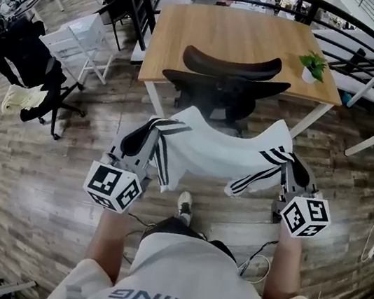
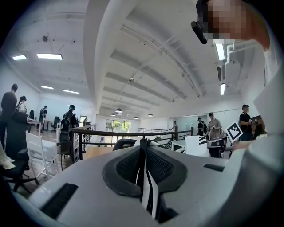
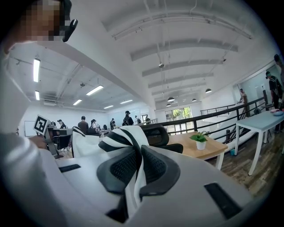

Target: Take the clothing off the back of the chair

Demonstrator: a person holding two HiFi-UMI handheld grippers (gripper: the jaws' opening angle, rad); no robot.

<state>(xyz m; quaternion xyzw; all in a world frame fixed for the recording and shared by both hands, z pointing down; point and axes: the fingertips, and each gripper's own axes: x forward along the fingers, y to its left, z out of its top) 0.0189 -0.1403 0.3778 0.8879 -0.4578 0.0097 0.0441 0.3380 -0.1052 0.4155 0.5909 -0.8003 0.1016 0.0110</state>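
Above the office's wooden floor (image 1: 33, 176), beside the chair (image 1: 228, 82), the level left hand-held gripper (image 1: 145, 135) and right hand-held gripper (image 1: 288, 164) each pinch the striped garment (image 1: 215, 150).

Head cam overhead; gripper cams level; shared chair (image 1: 227, 81).

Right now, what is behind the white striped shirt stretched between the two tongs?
The black chair, headrest and upper back only, then the wooden table with a potted plant. The shirt hides the chair's seat and legs.
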